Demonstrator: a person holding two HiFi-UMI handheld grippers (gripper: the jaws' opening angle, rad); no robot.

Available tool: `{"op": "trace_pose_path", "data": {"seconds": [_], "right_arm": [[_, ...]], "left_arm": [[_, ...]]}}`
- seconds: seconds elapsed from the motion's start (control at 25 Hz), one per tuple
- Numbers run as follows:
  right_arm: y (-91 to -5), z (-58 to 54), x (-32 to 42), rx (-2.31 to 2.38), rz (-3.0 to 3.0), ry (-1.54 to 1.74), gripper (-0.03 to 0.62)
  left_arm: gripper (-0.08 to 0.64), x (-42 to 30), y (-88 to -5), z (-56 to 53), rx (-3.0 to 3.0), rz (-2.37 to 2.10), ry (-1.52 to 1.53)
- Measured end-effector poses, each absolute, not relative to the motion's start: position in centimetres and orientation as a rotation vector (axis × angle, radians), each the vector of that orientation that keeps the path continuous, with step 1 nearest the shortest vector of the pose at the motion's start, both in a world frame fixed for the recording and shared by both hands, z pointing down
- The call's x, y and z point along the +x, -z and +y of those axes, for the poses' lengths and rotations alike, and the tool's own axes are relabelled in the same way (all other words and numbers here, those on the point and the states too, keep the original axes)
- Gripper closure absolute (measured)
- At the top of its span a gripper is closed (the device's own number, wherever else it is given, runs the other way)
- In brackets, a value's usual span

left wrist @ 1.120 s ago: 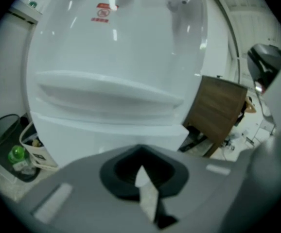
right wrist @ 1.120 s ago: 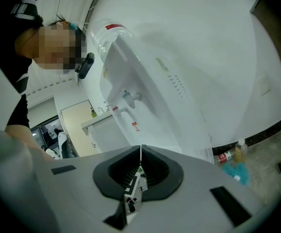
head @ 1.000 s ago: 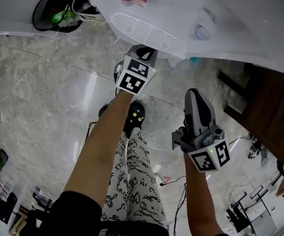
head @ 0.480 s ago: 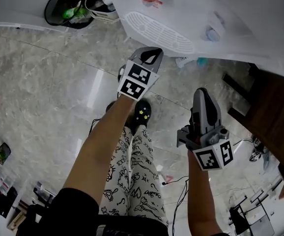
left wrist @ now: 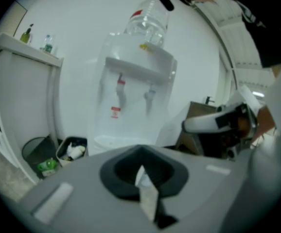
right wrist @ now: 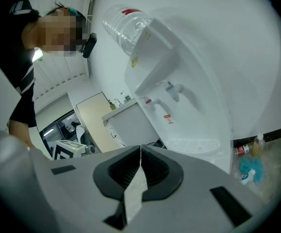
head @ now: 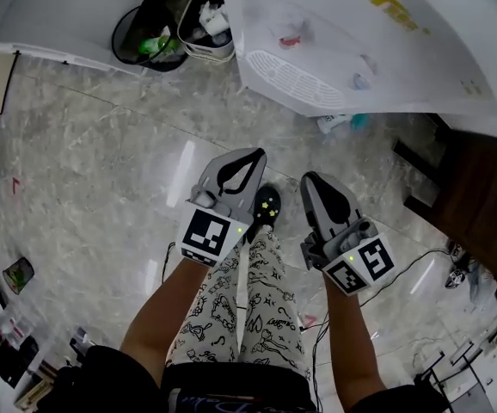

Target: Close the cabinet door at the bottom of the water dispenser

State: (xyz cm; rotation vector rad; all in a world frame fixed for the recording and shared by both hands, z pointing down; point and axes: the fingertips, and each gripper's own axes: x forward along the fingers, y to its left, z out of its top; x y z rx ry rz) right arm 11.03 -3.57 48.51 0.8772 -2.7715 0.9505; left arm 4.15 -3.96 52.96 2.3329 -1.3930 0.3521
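Left hand-held gripper (head: pixel 255 157) and right hand-held gripper (head: pixel 314 181) hang closed, empty, over marble floor (head: pixel 85 162) near water dispenser (head: pixel 360 41).

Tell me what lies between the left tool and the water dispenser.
Only bare marble floor, as the head view shows. The left tool hangs short of the water dispenser, with nothing standing on that stretch.

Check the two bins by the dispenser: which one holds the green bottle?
The round black bin, the one farther from the dispenser: the green bottle lies in it. The rectangular bin beside it holds pale trash.
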Motion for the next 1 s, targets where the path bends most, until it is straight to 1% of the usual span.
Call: {"op": "trace_pose_path", "data": {"seconds": [0.24, 0.4, 0.64, 0.8, 0.88, 1.0], "right_arm": [[-40.0, -0.6, 9.6, 0.799, -2.837, -0.877, 0.575], [-34.4, -0.7, 8.7, 0.828, -2.886, -0.784, 0.575], [-25.6, 0.5, 8.0, 0.891, -2.963, -0.754, 0.575], [-20.7, 1.9, 7.5, 0.866, -2.993, -0.674, 0.575], [-19.5, 2.7, 7.0, 0.839, -2.976, -0.613, 0.575], [-19.1, 4.1, 6.3, 0.824, -2.963, -0.655, 0.576]], "left_arm": [[0.561, 3.1, -43.0, 0.1, 2.316, -1.385, -0.216], [0.561, 1.7, -36.0, -0.3, 2.386, -1.411, -0.169], [0.561, 1.9, -26.8, 0.6, 2.519, -1.318, -0.186], [0.561, 2.1, -22.4, 3.1, 2.560, -1.258, -0.180], [0.561, 1.8, -21.1, 3.9, 2.564, -1.268, -0.165], [0.561, 1.2, -20.4, 5.2, 2.534, -1.273, -0.153]]}}
